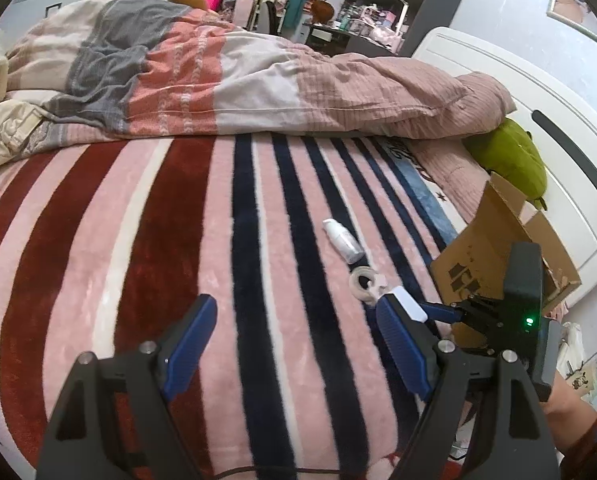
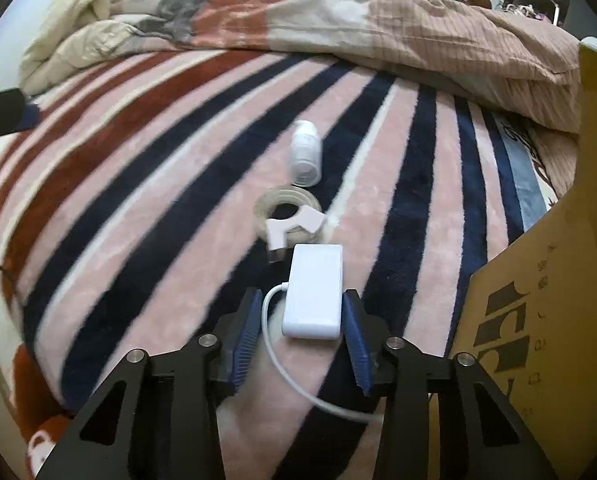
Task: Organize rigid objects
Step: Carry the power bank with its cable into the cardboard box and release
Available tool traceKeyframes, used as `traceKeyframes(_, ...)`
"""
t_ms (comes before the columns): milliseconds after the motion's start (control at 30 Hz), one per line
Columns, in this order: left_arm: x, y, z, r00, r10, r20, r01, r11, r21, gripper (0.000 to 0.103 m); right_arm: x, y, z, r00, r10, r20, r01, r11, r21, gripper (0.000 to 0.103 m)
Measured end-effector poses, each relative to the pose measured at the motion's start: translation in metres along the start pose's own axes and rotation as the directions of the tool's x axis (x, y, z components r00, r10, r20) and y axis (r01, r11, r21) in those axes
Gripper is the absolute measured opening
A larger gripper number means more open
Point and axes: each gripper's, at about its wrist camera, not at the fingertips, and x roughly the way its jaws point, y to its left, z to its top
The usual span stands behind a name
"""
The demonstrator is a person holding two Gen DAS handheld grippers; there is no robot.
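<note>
A white power bank (image 2: 314,292) with a white cable (image 2: 270,344) lies on the striped blanket between my right gripper's (image 2: 300,334) open fingers; the right pad touches its side, the left stands apart. Beyond it lie a clear tape roll (image 2: 288,214) with a white adapter (image 2: 298,226) on it, and a white bottle (image 2: 306,154) on its side. In the left wrist view the bottle (image 1: 343,240), the tape roll (image 1: 364,283) and the power bank (image 1: 410,304) show ahead right. My left gripper (image 1: 294,346) is open and empty above the blanket.
A cardboard box (image 2: 538,312) stands open at the right, also in the left wrist view (image 1: 498,248). A rumpled quilt (image 1: 226,76) lies across the far bed. A green plush (image 1: 510,156) rests by the white headboard (image 1: 538,92).
</note>
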Motion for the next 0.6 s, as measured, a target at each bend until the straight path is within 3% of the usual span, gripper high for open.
traceKeyframes(200, -0.009, -0.028, 0.007, 0.997, -0.069, -0.015, 0.07, 0.997, 0.039, 0.08, -0.045, 0.021, 0.008, 0.99, 0.115, 0.08, -0.109, 0.991, -0.077, 0.036)
traceKeyframes(333, -0.023, -0.051, 0.021, 0.988, -0.151, -0.013, 0.151, 0.987, 0.062, 0.079, -0.088, 0.03, 0.023, 0.963, 0.212, 0.17, -0.188, 0.972, -0.143, 0.036)
traceKeyframes(467, -0.035, -0.076, 0.041, 0.977, -0.212, -0.004, 0.212, 0.974, 0.076, 0.078, -0.129, 0.031, 0.034, 0.93, 0.256, 0.262, -0.206, 0.957, -0.204, 0.036)
traceKeyframes(600, -0.043, -0.107, 0.062, 0.95, -0.313, 0.0, 0.311, 0.945, 0.1, 0.053, -0.165, 0.015, 0.04, 0.901, 0.249, 0.354, -0.175, 0.957, -0.229, 0.036)
